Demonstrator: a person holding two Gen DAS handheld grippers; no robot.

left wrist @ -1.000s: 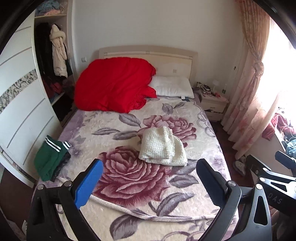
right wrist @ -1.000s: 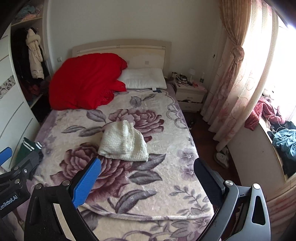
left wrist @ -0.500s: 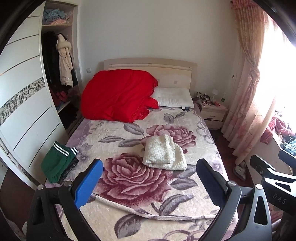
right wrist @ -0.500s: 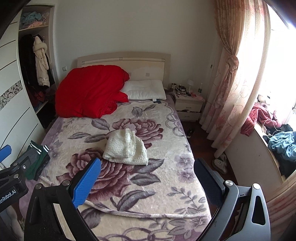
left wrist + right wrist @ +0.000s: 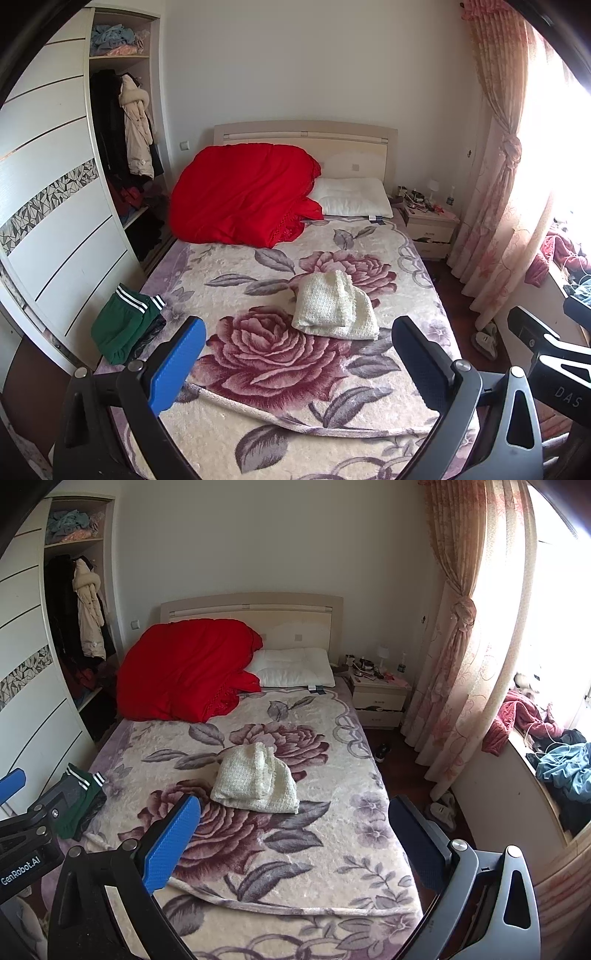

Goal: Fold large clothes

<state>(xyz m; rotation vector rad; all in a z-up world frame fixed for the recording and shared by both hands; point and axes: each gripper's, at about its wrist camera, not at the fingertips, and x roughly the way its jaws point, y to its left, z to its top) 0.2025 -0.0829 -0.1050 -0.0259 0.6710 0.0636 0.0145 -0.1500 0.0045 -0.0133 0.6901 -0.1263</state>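
A cream knitted garment [image 5: 334,308] lies folded in the middle of the bed [image 5: 417,288], on the rose-patterned blanket; it also shows in the right wrist view [image 5: 255,781]. A green garment with white stripes [image 5: 123,325] lies folded at the bed's left edge, also in the right wrist view [image 5: 79,799]. My left gripper [image 5: 299,363] is open and empty, held back above the foot of the bed. My right gripper [image 5: 295,843] is open and empty beside it, to the right.
A red quilt [image 5: 243,195] and a white pillow [image 5: 354,197] lie at the headboard. A wardrobe [image 5: 55,206] stands left of the bed. A nightstand [image 5: 430,229], curtains [image 5: 502,192] and a windowsill with clothes [image 5: 561,764] are on the right.
Both grippers have drawn back and risen away from the bed, so the bed and garments look smaller and more of the wall and wardrobe shows. The garments have not moved.
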